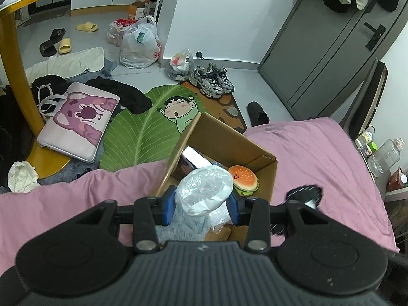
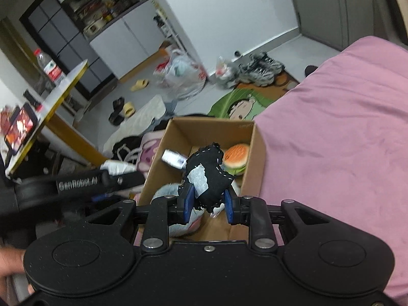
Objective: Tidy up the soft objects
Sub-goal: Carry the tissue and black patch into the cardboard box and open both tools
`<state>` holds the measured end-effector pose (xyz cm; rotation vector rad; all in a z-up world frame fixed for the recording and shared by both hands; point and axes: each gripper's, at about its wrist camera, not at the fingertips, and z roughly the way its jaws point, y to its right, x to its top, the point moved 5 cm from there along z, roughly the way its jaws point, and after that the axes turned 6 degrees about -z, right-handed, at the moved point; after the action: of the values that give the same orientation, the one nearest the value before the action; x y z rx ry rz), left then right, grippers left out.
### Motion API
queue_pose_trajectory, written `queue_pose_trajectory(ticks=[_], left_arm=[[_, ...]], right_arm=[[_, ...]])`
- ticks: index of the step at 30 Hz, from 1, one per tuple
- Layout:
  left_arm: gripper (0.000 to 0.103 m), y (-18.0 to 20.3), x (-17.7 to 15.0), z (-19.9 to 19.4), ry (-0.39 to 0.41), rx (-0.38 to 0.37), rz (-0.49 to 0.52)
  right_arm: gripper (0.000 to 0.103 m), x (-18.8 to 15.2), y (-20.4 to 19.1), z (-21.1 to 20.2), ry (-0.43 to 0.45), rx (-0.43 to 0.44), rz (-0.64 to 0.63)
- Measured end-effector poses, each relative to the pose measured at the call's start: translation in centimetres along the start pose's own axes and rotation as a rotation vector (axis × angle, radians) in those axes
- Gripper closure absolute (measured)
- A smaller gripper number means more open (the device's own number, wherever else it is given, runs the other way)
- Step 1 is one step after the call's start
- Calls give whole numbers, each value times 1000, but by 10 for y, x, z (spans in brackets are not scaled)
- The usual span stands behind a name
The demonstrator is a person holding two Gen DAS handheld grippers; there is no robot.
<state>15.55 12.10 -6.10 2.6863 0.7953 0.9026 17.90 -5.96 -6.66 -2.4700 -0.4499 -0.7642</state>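
Note:
An open cardboard box [image 1: 265,176] sits on the pink bed; it also shows in the right wrist view [image 2: 178,132]. Inside lie a burger plush [image 1: 243,178], a shiny packet [image 1: 193,158] and a pale blue fluffy thing [image 1: 178,224]. My left gripper [image 1: 202,205] is shut on a clear plastic-wrapped soft bundle [image 1: 205,191] over the box. My right gripper [image 2: 207,204] is shut on a black stitched cloth toy with a white patch [image 2: 207,176], held above the box, with the burger plush [image 2: 236,158] beyond. The toy also shows in the left wrist view [image 1: 304,195].
The pink bedspread [image 1: 318,158] surrounds the box. On the floor are a green leaf mat [image 1: 137,132], a pink laptop bag [image 1: 79,119], clothes, sneakers [image 1: 213,80], slippers and plastic bags. A yellow-legged table [image 1: 15,58] stands left. A grey door [image 1: 329,51] is at right.

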Motion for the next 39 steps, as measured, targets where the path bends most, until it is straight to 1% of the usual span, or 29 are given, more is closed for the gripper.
queue_pose_trajectory(ticks=[5,8,9,10,15,20,23,28,31,33,36,38,39], left_arm=[[63,0,5,8,-13,-6,1],[63,-1,10,12,-14,-12,1],[63,0,12,14,-14,-13,2],[63,0,14,16,-13,-12,3],[63,3,25,25,-14,-9,13],[63,8,34,34,-17,-1,22],[63,13,37,41,-24,-2,28],[62,21,38,51,-29,9,32],[61,25,41,53,1,34,48],[61,26,45,54,2,45,41],[55,28,47,51,16,46,34],[41,28,46,46,25,54,31],[38,29,45,44,32,59,34]], right_arm=[[77,-6,-4,16,-51,10,-11],[71,-14,-7,26,-97,14,-24],[68,-15,-7,29,-108,16,-22],[61,-17,-6,29,-116,17,-13],[51,-14,3,26,-96,16,9],[50,-12,13,25,-83,15,31],[49,-13,20,28,-90,9,47],[49,-7,25,25,-70,31,68],[49,-5,27,24,-63,46,65],[48,-7,28,22,-66,50,66],[48,-3,31,23,-58,52,73],[48,-2,32,20,-49,54,75],[47,-3,32,19,-48,52,73]])
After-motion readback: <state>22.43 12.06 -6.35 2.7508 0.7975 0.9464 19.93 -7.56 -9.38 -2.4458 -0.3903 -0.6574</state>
